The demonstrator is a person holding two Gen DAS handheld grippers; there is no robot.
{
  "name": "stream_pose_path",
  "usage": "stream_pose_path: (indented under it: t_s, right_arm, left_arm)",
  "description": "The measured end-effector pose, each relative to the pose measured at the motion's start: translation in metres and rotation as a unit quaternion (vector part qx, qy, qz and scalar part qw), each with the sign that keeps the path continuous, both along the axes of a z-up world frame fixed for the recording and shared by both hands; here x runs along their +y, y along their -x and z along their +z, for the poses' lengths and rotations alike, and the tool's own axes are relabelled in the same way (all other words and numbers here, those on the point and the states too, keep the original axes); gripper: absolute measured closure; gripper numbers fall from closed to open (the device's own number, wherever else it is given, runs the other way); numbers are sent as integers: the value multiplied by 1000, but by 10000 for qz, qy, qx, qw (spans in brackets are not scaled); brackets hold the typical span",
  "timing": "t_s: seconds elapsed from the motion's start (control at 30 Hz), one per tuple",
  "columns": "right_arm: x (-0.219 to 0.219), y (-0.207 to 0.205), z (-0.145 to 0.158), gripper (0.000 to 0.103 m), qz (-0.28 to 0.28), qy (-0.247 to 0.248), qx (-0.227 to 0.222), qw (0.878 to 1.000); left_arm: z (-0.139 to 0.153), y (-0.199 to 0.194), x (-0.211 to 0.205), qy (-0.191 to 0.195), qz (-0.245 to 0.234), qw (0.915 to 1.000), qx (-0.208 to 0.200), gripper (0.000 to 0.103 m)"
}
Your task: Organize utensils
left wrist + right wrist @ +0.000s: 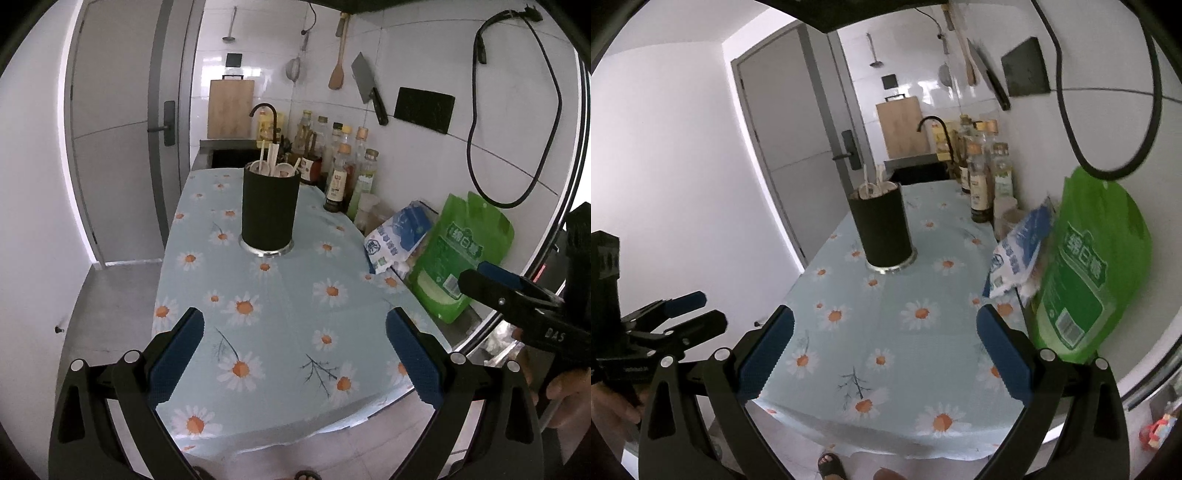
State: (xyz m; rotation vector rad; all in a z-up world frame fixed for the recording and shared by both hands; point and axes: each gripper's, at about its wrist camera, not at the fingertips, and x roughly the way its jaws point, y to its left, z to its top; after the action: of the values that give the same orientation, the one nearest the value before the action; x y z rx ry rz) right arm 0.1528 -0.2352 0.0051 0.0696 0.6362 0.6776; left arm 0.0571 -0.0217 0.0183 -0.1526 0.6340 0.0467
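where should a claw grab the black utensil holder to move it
Grip the black utensil holder across its mid-body, coming in level from the near table edge. It stands upright, a plain cylinder with no handle, and chopsticks and spoons stick out of the top, so a grasp from above looks blocked. Both claws are open.

I hold my left gripper (294, 350) level and forward, its blue-padded jaws spread wide with nothing between them. My right gripper (885, 350) sits just beside it at the same height, jaws equally wide and empty, my hand (561, 395) wrapped around its handle.
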Motion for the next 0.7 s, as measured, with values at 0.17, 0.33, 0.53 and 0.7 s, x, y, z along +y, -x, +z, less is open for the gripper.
stream_pose_path:
  t_s: [0.17, 0.33, 0.53, 0.7]
  right_arm:
    - [-2, 5, -4, 5, -138, 78, -12, 9999]
    - [-4, 5, -7, 5, -169, 175, 43, 9997]
    - [-7, 3, -10, 5, -165, 145, 153, 9996]
    - [-7, 4, -10, 5, -160, 159, 140, 9996]
  left_arm:
    - [-5, 2, 1, 41, -77, 10000, 35, 7]
    - [-7, 2, 2, 113, -71, 9999, 47, 7]
    - [-9, 1, 1, 93, -58, 9999, 74, 7]
    - [-11, 2, -1, 114, -34, 9999, 117, 7]
